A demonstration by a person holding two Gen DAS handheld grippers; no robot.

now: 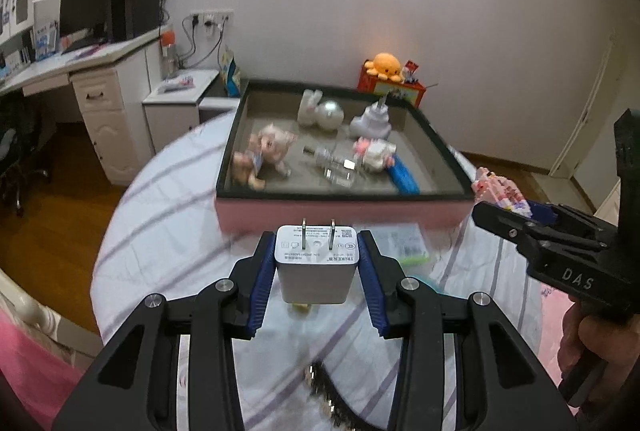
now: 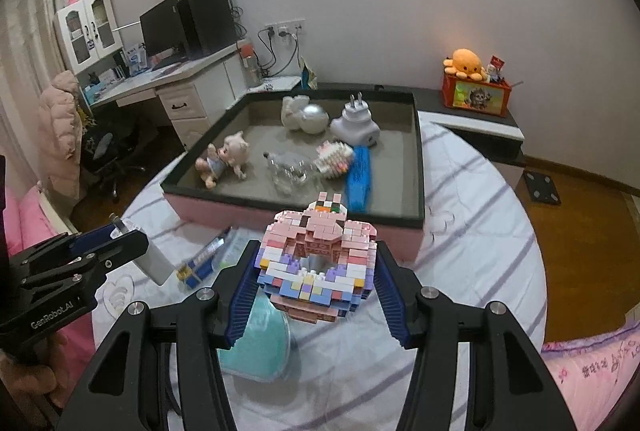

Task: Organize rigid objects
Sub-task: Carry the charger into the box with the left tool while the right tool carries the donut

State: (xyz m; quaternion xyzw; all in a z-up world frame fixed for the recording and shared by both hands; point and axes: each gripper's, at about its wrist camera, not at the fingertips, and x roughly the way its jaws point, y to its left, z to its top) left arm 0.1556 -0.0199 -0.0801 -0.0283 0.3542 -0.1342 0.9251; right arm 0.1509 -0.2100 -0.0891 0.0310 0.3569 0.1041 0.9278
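My left gripper (image 1: pixel 317 255) is shut on a white plug charger (image 1: pixel 316 265), prongs pointing forward, held above the bed just short of the pink tray (image 1: pixel 340 207). My right gripper (image 2: pixel 318 263) is shut on a pink brick-built model (image 2: pixel 318 263), also held above the bed in front of the tray (image 2: pixel 296 221). The tray holds a doll (image 2: pixel 224 159), a clear bottle (image 2: pixel 290 169), a blue toy (image 2: pixel 360 177), a white adapter (image 2: pixel 356 125), a silver ball (image 2: pixel 314 119) and a small brick figure (image 2: pixel 336 157). The left gripper with its charger (image 2: pixel 154 265) shows at the right wrist view's left.
The bed has a white striped sheet (image 2: pixel 460 231). A teal mask (image 2: pixel 260 343), a blue packet (image 2: pixel 200 265) and a dark beaded strap (image 1: pixel 328 387) lie on it. A desk with monitor (image 2: pixel 168 31) stands far left. An orange box with a plush (image 2: pixel 474 87) sits at the back right.
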